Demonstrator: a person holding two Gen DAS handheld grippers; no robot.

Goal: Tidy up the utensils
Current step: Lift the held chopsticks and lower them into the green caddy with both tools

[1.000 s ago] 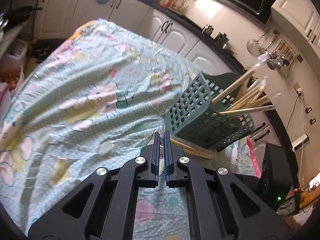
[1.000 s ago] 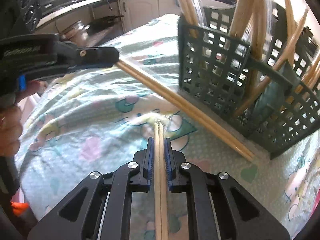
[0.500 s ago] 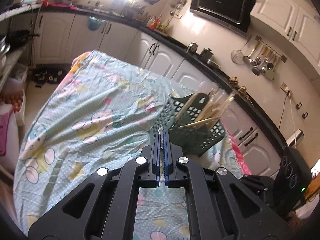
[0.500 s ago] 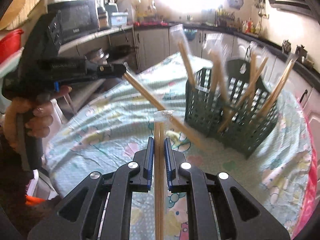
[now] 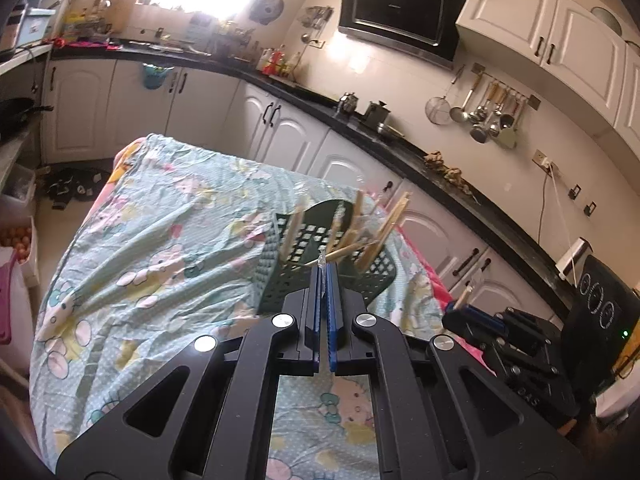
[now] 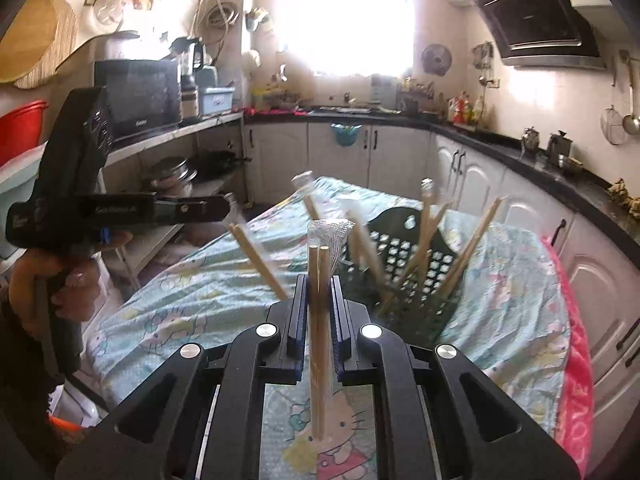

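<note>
A dark green slotted basket [image 5: 288, 276] [image 6: 404, 248] stands on the cartoon-print tablecloth [image 5: 160, 248], with several wrapped wooden chopsticks leaning out of it. My left gripper [image 5: 323, 267] is shut on the clear wrapper end of one chopstick pair. In the right wrist view that pair [image 6: 258, 258] hangs slanting down from the left gripper [image 6: 224, 206], left of the basket. My right gripper [image 6: 319, 280] is shut on another wrapped chopstick pair [image 6: 318, 320], which runs straight along its jaws. Both grippers hover above the table, short of the basket.
White cabinets under a black counter [image 5: 400, 148] curve round the table's far side. A pink cloth [image 6: 576, 360] hangs at the table's right edge. A black appliance [image 5: 600, 300] stands to the right. Shelves with a microwave [image 6: 140, 96] and pots are on the left.
Both grippers have risen and drawn back from the basket, each carrying its chopstick pair. The basket now looks smaller and lower, and more of the kitchen shows.
</note>
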